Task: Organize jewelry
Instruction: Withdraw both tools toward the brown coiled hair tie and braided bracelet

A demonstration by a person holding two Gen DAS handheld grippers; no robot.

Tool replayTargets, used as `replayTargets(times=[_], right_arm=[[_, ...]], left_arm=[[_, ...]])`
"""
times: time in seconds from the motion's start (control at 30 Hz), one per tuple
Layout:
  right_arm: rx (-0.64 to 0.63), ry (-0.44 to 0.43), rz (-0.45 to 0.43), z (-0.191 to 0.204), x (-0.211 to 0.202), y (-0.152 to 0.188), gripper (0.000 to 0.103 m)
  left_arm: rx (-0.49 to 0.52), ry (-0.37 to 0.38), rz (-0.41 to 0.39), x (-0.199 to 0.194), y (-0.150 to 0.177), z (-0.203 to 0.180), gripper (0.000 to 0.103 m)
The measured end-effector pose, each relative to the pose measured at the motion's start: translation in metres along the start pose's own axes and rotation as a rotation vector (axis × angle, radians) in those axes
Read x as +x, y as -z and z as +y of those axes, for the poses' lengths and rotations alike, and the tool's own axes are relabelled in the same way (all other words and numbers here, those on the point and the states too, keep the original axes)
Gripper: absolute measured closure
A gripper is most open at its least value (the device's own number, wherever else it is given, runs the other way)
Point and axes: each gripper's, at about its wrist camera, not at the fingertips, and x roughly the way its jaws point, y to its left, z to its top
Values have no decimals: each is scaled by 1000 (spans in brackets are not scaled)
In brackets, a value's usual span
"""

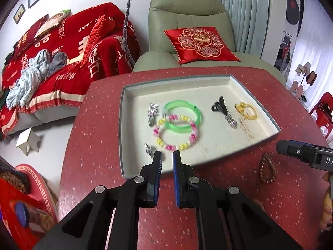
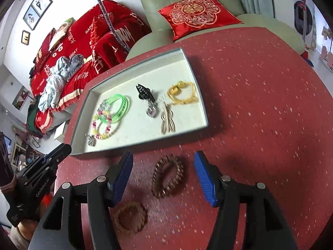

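Observation:
A grey-rimmed white tray (image 1: 121, 125) (image 2: 205, 112) on the red table holds a green bangle (image 1: 183, 116) (image 2: 118, 109), a pink-and-yellow bead bracelet (image 1: 175, 134) (image 2: 102, 126), a black hair claw (image 1: 218, 105) (image 2: 145, 93), a yellow piece (image 1: 246, 110) (image 2: 183, 92) and small silver items. A dark brown bead bracelet (image 2: 167, 175) (image 1: 268, 170) lies on the table before the tray, between the open fingers of my right gripper (image 2: 164, 154), untouched. A lighter brown bracelet (image 2: 130, 216) lies nearer. My left gripper (image 1: 167, 154) hovers at the tray's near rim, jaws nearly together, holding nothing.
The round red speckled table (image 2: 260, 104) curves away at left and right. Behind it stand a green armchair (image 1: 187, 8) with a red cushion (image 1: 200, 42) and a sofa under a red cover (image 1: 72, 48). A white stool (image 1: 28, 140) sits on the floor at left.

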Motion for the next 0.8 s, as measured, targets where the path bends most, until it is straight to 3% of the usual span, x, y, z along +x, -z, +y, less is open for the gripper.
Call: replayTargets(times=[0.1,0.2,0.27,0.37,0.43,0.8], right_arm=[[1,4,4,-4,-4,7,34],[-11,12,3,-4,-8,14,33],[-26,22,1,-4,-11,18,32],[-46,34,2,-3,-13,23,22],[-51,34,-4,-3,-15,26,21],[-90,63,16,-5,-17,38,19]], left_arm=[[-14,3,12,-2,9,0,74],[-42,-6,12,-7,18,1,0],[-55,-16,-37,-18,24,1,0],[-34,-21,-34,-23,29,-5,0],[-23,-31,-37,-25,34,-8,0],[7,45,41,-21,60,-22,0]])
